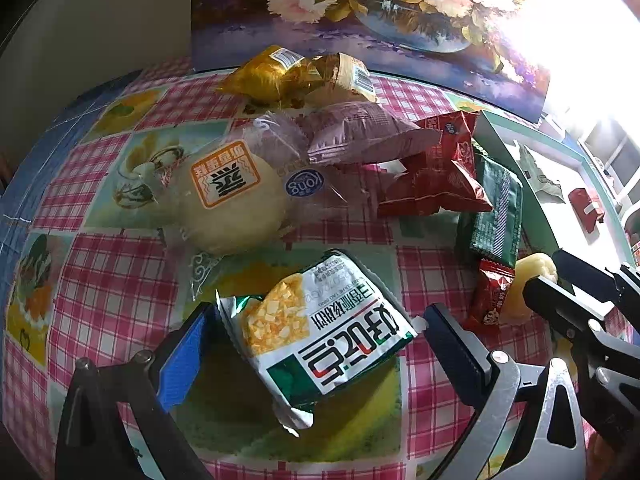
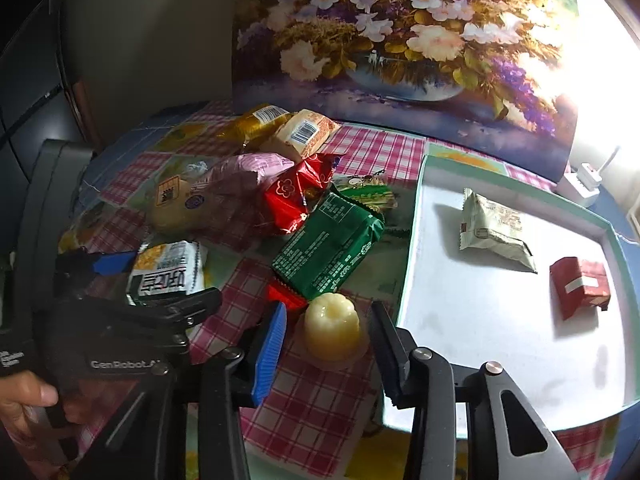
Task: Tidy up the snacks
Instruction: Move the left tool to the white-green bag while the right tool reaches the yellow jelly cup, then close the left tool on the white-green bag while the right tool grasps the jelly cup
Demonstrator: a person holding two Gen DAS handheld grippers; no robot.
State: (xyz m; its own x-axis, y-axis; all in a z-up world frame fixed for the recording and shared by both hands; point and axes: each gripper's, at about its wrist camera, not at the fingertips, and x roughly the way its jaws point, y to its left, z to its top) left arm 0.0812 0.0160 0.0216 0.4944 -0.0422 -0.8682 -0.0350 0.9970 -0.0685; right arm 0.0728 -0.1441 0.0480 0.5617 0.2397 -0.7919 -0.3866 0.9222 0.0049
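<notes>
Right wrist view: two packets are seen in the tray (image 2: 416, 216); one ribbed jelly cup (image 2: 334, 330) is straddled by the spread right gripper (image 2: 330, 354). One glossy white packet (image 1: 320, 334) is bracketed, ungripped, by the left gripper (image 1: 316, 344).

Small red packet (image 1: 489, 295) partly covered by the dark green wrapper (image 1: 498, 216) above; print too small to read. Yellow jelly cup (image 1: 530, 280) half hidden behind the right gripper's fingers (image 1: 560, 304) in the left wrist view. Tray (image 1: 516, 160) cut off by glare at the right; far rim washed out. Gold packets (image 1: 280, 74) at the rear blurred, labels illegible. Painting (image 2: 400, 40) cropped by the top edge. Hand (image 2: 24, 396) cut by the left edge, mostly out of sight. Counter (image 1: 100, 280) bending away beyond the fisheye rim.
</notes>
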